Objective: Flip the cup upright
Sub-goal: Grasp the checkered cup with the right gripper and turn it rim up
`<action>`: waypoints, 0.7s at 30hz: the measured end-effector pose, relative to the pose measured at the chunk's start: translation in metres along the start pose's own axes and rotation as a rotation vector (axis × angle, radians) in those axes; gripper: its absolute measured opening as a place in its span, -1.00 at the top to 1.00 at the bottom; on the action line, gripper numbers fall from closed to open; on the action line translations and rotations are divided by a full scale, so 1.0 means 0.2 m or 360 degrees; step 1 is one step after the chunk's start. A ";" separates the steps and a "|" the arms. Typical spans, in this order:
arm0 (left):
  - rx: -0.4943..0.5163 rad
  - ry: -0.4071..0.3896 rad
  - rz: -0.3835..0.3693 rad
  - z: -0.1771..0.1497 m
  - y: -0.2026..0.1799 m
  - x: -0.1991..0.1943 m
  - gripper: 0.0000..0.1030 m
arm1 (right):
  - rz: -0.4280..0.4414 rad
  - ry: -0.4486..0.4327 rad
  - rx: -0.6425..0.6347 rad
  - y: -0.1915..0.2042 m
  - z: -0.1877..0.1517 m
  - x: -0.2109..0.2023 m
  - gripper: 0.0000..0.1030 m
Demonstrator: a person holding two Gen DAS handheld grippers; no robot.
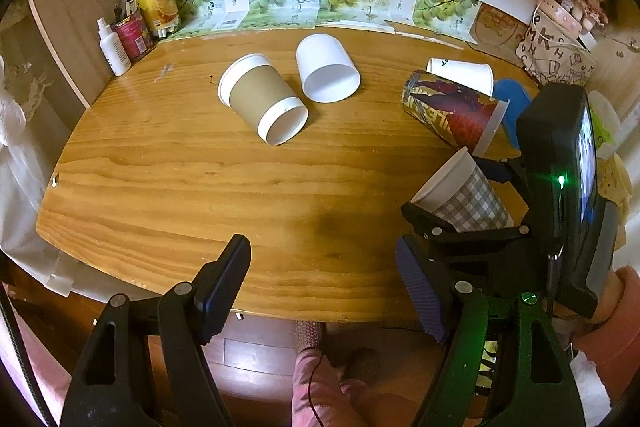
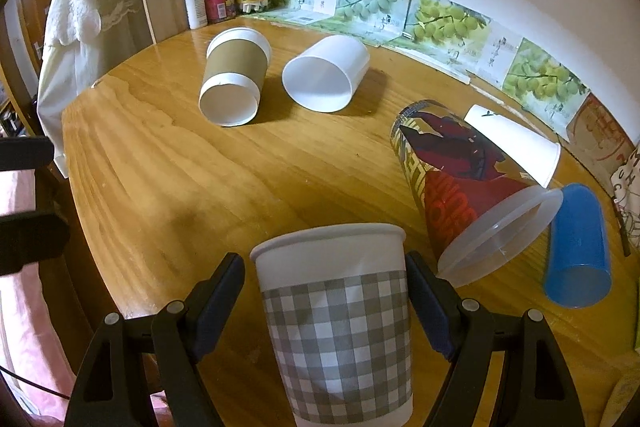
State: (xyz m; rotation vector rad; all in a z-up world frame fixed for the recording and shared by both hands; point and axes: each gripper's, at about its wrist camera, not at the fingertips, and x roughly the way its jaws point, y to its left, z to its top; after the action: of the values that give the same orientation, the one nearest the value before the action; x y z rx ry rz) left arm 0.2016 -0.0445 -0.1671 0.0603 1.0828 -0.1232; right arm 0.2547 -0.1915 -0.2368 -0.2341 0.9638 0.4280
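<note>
- While looking along the right gripper (image 2: 324,261), find the checked cup (image 2: 336,327) between its fingers, rim farthest from the camera and base nearest it.
- Record this gripper as partly closed and gripping the cup at its checked band; one pad (image 2: 424,299) pressed to the wall, the other close beside the rim.
- In the left wrist view, see the same cup tilted, rim leaning toward the middle of the table (image 2: 160,187), above the table's near right part.
- Cannot tell whether the base touches the wood; hidden behind the gripper body.
- Record the left gripper (image 1: 322,247) as wide open and gripping nothing, poised over the table's near edge, well apart from every cup.
- Log five more cups, all lying on their sides:
- Far left, a brown-sleeved cup (image 2: 234,75), mouth toward the camera.
- Just beside it, a plain white cup (image 2: 324,75), mouth also toward the camera; cannot tell whether touching.
- On the right, a printed cup (image 2: 452,179) in red and yellow with a clear lid, lid end nearest the checked cup.
- Behind and against that, a white paper cup (image 2: 516,139).
- Farthest right, a blue tumbler (image 2: 578,247), just beside the clear lid.
</note>
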 end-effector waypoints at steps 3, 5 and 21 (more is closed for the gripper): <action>0.0028 0.0019 0.0002 0.00 0.00 0.00 -0.52 | 0.0016 -0.0003 0.0019 -0.01 0.01 0.01 -0.57; 0.0039 0.0008 0.0016 0.00 0.00 -0.01 -0.52 | 0.0021 0.0005 0.0045 -0.01 0.01 0.01 -0.57; -0.0008 0.0004 0.0030 -0.01 0.04 -0.03 -0.52 | 0.0064 -0.0075 0.0061 0.03 0.04 -0.05 -0.41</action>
State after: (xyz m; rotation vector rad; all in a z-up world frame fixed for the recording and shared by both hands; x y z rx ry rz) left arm 0.1982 -0.0358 -0.1632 0.0664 1.0844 -0.1036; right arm 0.2525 -0.1849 -0.2254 -0.1699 0.9310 0.4495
